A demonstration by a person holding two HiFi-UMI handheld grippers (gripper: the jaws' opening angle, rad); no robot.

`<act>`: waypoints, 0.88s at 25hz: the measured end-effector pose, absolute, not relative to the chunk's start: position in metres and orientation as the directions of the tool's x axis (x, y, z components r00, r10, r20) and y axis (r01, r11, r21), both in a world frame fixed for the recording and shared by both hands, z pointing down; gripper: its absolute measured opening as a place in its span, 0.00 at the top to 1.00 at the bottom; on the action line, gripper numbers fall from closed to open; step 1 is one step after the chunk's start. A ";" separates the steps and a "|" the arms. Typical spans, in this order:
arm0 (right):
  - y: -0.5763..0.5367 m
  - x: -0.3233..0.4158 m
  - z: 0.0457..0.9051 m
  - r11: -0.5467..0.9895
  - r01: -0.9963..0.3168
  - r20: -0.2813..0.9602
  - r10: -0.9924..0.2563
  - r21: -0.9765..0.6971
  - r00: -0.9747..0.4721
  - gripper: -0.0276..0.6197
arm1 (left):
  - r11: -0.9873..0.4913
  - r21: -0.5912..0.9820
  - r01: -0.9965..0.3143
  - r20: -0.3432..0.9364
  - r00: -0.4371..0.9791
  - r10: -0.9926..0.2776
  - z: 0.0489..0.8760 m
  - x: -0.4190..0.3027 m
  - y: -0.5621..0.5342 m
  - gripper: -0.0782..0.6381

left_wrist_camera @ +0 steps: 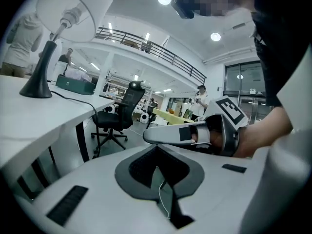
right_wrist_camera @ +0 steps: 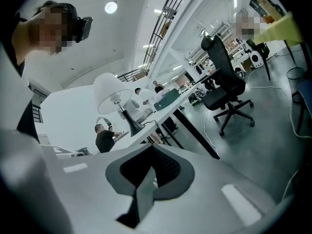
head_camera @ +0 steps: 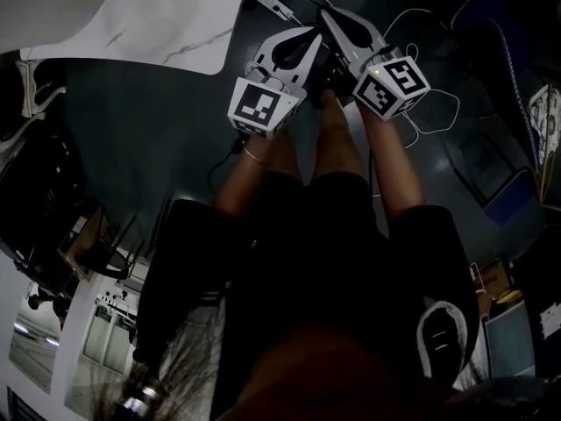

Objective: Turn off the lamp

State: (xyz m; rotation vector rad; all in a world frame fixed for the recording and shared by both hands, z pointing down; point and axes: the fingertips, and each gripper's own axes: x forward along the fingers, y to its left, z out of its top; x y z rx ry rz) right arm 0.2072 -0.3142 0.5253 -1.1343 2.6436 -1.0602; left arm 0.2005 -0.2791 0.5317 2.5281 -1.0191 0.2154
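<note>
The lamp (left_wrist_camera: 68,13) stands on a white table (left_wrist_camera: 29,126) at the far left of the left gripper view. It has a white shade and a black cone base (left_wrist_camera: 36,87), and a black cord trails from the base. In the right gripper view the lamp (right_wrist_camera: 111,94) stands further off on the same table (right_wrist_camera: 161,116). I cannot tell whether it is lit. My left gripper (left_wrist_camera: 158,172) is shut with nothing in it, well short of the lamp. My right gripper (right_wrist_camera: 148,177) is also shut and empty. In the head view the left gripper (head_camera: 294,55) and right gripper (head_camera: 346,29) are held side by side over the floor.
A black office chair (left_wrist_camera: 119,113) stands past the table's end, and it shows again as a black office chair (right_wrist_camera: 226,89) in the right gripper view. White cables and a power strip (head_camera: 272,3) lie on the floor ahead. A green box (left_wrist_camera: 73,84) sits behind the lamp. Several people are in the background.
</note>
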 end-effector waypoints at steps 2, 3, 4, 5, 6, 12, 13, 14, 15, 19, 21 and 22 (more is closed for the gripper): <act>-0.315 0.206 0.511 0.495 -0.614 0.182 -0.668 -0.615 -0.722 0.96 | -0.653 0.302 -0.695 0.279 0.719 -0.636 0.519 0.197 -0.283 0.88; -0.315 0.206 0.503 0.497 -0.615 0.176 -0.672 -0.612 -0.719 0.96 | -0.653 0.297 -0.697 0.275 0.717 -0.641 0.511 0.194 -0.284 0.88; -0.316 0.207 0.494 0.499 -0.616 0.168 -0.678 -0.610 -0.716 0.96 | -0.653 0.291 -0.700 0.273 0.714 -0.644 0.503 0.193 -0.286 0.88; -0.318 0.207 0.485 0.500 -0.616 0.160 -0.683 -0.608 -0.712 0.96 | -0.653 0.282 -0.702 0.271 0.712 -0.648 0.495 0.191 -0.289 0.88; -0.319 0.207 0.476 0.503 -0.617 0.152 -0.688 -0.605 -0.710 0.96 | -0.654 0.274 -0.705 0.269 0.709 -0.652 0.487 0.189 -0.292 0.88; -0.324 0.197 0.425 0.539 -0.606 0.102 -0.692 -0.585 -0.714 0.96 | -0.652 0.250 -0.716 0.240 0.698 -0.675 0.439 0.174 -0.306 0.88; -0.325 0.196 0.418 0.546 -0.603 0.092 -0.692 -0.582 -0.716 0.96 | -0.654 0.243 -0.716 0.236 0.698 -0.676 0.432 0.174 -0.307 0.88; -0.325 0.195 0.410 0.553 -0.600 0.085 -0.691 -0.578 -0.718 0.96 | -0.655 0.239 -0.717 0.232 0.697 -0.678 0.425 0.173 -0.308 0.88; -0.325 0.192 0.404 0.559 -0.598 0.080 -0.689 -0.574 -0.720 0.96 | -0.656 0.236 -0.717 0.226 0.697 -0.681 0.419 0.171 -0.309 0.88; -0.325 0.181 0.381 0.586 -0.594 0.061 -0.682 -0.551 -0.729 0.96 | -0.658 0.224 -0.719 0.206 0.695 -0.689 0.400 0.161 -0.313 0.88; -0.329 0.178 0.369 0.599 -0.592 0.045 -0.682 -0.538 -0.730 0.96 | -0.659 0.226 -0.717 0.199 0.697 -0.689 0.390 0.159 -0.318 0.88; -0.330 0.178 0.362 0.606 -0.592 0.038 -0.681 -0.532 -0.731 0.96 | -0.662 0.230 -0.714 0.193 0.700 -0.688 0.384 0.159 -0.320 0.88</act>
